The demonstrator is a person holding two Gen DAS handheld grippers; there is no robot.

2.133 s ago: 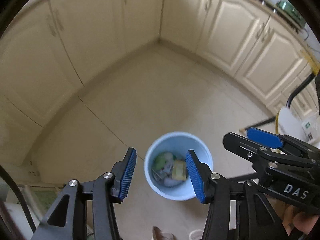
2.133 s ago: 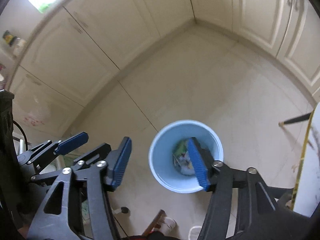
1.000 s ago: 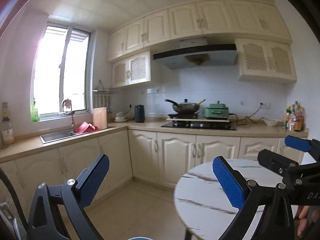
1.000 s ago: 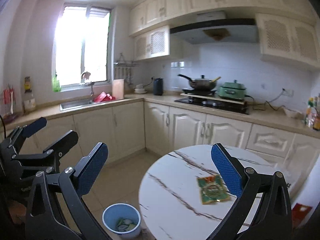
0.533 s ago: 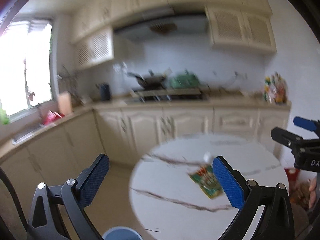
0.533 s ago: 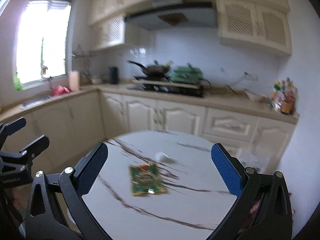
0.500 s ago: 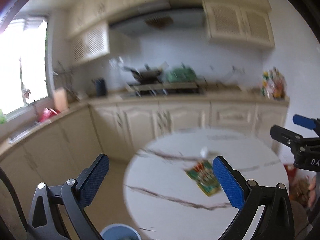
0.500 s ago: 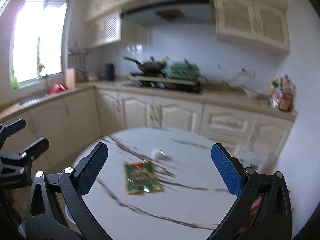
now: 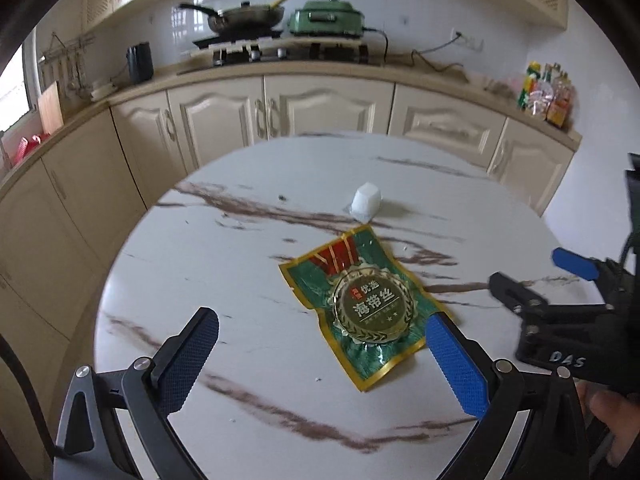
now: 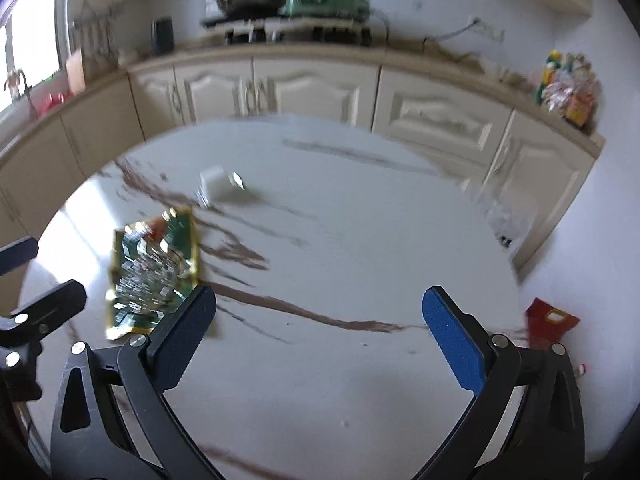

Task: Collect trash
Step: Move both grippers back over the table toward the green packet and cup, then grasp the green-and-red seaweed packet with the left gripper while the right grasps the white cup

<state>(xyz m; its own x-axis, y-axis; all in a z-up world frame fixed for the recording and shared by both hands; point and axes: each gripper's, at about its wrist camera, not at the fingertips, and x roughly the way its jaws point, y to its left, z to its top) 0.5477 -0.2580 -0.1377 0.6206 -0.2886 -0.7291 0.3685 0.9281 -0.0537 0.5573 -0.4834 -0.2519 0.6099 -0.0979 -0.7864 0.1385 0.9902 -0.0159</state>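
A green and gold snack wrapper (image 9: pixel 366 306) lies flat on the round white marble table (image 9: pixel 248 264); it also shows blurred in the right wrist view (image 10: pixel 154 270). Behind it sits a small white cup-like piece of trash (image 9: pixel 366 201), tipped on its side in the right wrist view (image 10: pixel 218 188). My left gripper (image 9: pixel 320 354) is open above the table's near side, its right finger beside the wrapper's near corner. My right gripper (image 10: pixel 318 330) is open over bare tabletop, right of the wrapper. The right gripper's arms show at the right edge of the left wrist view (image 9: pixel 556 292).
Cream kitchen cabinets (image 9: pixel 280 112) run behind the table, with a stove, a wok (image 9: pixel 244 14) and a green cooker (image 9: pixel 330 18) on the counter. Bottles (image 9: pixel 546 94) stand at the counter's right end. A red item (image 10: pixel 550 316) lies on the floor right of the table.
Both grippers swung up from the blue bin on the floor to the table, then tilted down and closer over it. The wrapper now lies near the left gripper's right finger.
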